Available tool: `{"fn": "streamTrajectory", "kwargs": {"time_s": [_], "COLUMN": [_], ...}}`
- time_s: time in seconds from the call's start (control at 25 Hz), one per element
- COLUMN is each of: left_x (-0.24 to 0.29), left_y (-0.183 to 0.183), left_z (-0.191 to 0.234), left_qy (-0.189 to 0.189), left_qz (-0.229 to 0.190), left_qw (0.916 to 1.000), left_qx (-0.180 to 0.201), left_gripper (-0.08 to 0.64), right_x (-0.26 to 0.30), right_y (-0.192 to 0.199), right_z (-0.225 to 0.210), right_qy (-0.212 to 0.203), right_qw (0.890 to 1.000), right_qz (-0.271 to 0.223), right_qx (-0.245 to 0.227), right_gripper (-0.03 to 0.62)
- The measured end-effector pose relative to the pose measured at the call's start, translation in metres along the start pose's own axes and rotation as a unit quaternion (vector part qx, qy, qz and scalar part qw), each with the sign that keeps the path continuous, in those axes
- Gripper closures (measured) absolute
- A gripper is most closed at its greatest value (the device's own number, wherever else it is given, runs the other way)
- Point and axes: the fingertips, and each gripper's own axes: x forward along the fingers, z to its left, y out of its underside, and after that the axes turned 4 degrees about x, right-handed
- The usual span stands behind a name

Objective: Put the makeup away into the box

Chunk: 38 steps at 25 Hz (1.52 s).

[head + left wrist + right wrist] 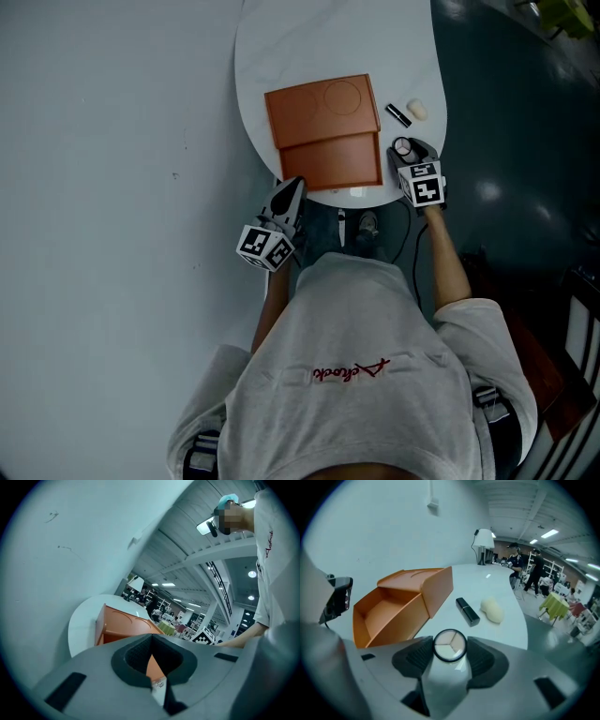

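An orange box point(333, 164) stands open on the white table, its lid point(319, 105) tipped back; its tray point(389, 609) holds nothing. A round compact point(402, 146) with a black rim lies at the table's near right edge. My right gripper point(407, 150) is shut on the compact point(450, 645), both pads touching its rim. Beyond it lie a black lipstick point(467, 611) point(397, 114) and a cream sponge point(492, 610) point(418, 110). My left gripper point(291, 187) hangs shut and empty just below the table's front edge, in front of the box point(124, 625).
The round white table point(309, 42) stands against a pale wall on the left. Dark floor point(525, 141) lies to the right. A desk lamp point(484, 540) stands at the table's far edge. People and shelves show far in the background.
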Motion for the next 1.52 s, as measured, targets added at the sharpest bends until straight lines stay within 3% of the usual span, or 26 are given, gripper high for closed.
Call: {"fn": "streamTrajectory", "kwargs": {"time_s": [0.36,0.6,0.96,1.24,1.52], "left_x": [-0.009,-0.011,-0.019,-0.036,-0.084], "left_y": [-0.009,-0.025,-0.049,-0.055,-0.065], "left_z": [-0.002,-0.012,-0.038,-0.052,-0.027], "left_qy": [-0.004,-0.002,0.002,-0.009,-0.072], "left_qz": [-0.014,-0.032,-0.064,-0.082,-0.107], "left_qw": [0.9998,0.9991,0.996,0.9939,0.9894], "left_qx": [0.01,0.029,0.062,0.073,0.065], "left_gripper": [0.551,0.551,0.551,0.551,0.551], "right_x": [-0.005,-0.061,-0.161,-0.172,-0.152], "right_y": [-0.005,-0.056,-0.113,-0.122,-0.143], "right_z": [0.002,0.013,0.05,0.067,0.129], "right_qy": [-0.004,0.003,-0.011,-0.036,-0.106], "right_qw": [1.0,0.992,0.961,0.956,0.951], "right_qz": [-0.013,-0.127,-0.272,-0.285,-0.275], "right_qx": [-0.006,-0.016,-0.038,-0.058,-0.097], "right_gripper": [0.358,0.359,0.359,0.359,0.359]}}
